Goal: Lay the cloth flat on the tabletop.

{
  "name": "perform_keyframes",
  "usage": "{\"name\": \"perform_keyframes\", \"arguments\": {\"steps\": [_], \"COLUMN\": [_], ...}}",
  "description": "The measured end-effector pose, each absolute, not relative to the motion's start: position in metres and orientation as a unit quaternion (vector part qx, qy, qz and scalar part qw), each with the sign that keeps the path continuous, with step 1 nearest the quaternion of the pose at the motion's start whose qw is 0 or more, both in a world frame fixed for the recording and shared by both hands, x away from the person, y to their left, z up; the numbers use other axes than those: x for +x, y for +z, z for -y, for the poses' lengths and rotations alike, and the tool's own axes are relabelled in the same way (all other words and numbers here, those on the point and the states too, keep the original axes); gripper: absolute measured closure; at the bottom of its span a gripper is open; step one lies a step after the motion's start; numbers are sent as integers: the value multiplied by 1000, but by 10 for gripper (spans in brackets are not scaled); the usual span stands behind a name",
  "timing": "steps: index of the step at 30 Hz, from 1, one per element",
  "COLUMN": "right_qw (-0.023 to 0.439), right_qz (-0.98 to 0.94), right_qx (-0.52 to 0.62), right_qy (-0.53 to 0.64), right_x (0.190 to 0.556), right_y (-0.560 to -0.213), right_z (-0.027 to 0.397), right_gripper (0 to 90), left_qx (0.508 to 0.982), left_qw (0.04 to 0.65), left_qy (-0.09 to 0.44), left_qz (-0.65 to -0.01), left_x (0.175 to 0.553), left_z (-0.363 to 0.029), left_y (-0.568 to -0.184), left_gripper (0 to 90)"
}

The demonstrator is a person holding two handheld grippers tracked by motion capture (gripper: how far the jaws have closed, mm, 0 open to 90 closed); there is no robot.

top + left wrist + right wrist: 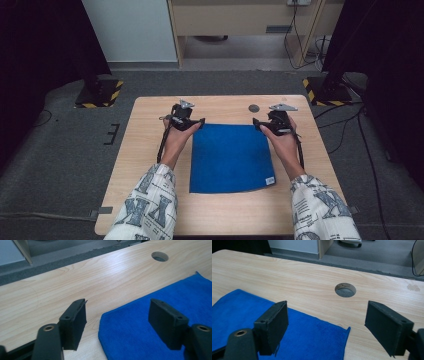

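From the high view, a blue cloth (231, 157) is being shown lying flat on a light wooden table (150, 200), roughly in the middle, with a small white tag at its near right corner. Both far corners of the cloth are being flanked by the tools: the left gripper (200, 122) is being held at the far left corner and the right gripper (256, 122) at the far right corner, each one gripped by a hand coming out of a patterned sleeve (147, 202). A round hole (254, 108) in the tabletop is sitting just beyond the cloth, near the right gripper. In the left gripper view, the jaws of the left gripper (117, 315) are being held wide apart, and nothing is being pinched; the corner of the cloth (150, 340) is lying flat on the table (75, 277) below the gap, with one jaw over bare wood and the other over the blue fabric. The hole (160, 256) is being seen farther off, up near the top. In the right gripper view it's pretty much the same deal: the right gripper (325, 317) is being kept wide open with nothing clamped, and the corner of the cloth (307, 337) is resting on the table (274, 277) under the gap, clear of both pads as far as can be told. The hole (345, 290) is lying straight ahead, just past the cloth's edge.
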State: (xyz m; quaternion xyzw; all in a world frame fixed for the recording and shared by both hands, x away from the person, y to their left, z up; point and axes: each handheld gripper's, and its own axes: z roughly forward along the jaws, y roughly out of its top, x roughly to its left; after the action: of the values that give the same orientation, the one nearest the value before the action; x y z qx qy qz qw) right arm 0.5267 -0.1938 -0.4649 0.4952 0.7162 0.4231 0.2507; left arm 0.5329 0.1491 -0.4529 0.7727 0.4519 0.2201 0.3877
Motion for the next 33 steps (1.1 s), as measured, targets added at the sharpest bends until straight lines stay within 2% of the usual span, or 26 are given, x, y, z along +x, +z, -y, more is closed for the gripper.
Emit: {"name": "perform_keyframes", "arguments": {"steps": [5,12,19,29,33], "right_qw": [255,260,258,225,193], "right_qz": [-718,-726,-734,-750,-759], "right_qx": [489,472,462,452,453], "right_qy": [425,427,425,428,425], "right_x": [509,477,449,412,399], "right_y": [-454,-442,-442,-468,-485], "right_z": [198,207,215,228,235], "right_gripper": [187,301,419,566,612], "left_qx": [774,777,775,782,789], "left_qw": [393,395,408,411,402], "left_qy": [225,244,240,214,204], "left_qz": [-443,-425,-419,-416,-416], "left_x": [513,475,447,420,408], "left_z": [-152,-158,-165,-171,-173], "left_y": [-436,-426,-426,-455,-471], "left_gripper": [244,224,222,225,235]}}
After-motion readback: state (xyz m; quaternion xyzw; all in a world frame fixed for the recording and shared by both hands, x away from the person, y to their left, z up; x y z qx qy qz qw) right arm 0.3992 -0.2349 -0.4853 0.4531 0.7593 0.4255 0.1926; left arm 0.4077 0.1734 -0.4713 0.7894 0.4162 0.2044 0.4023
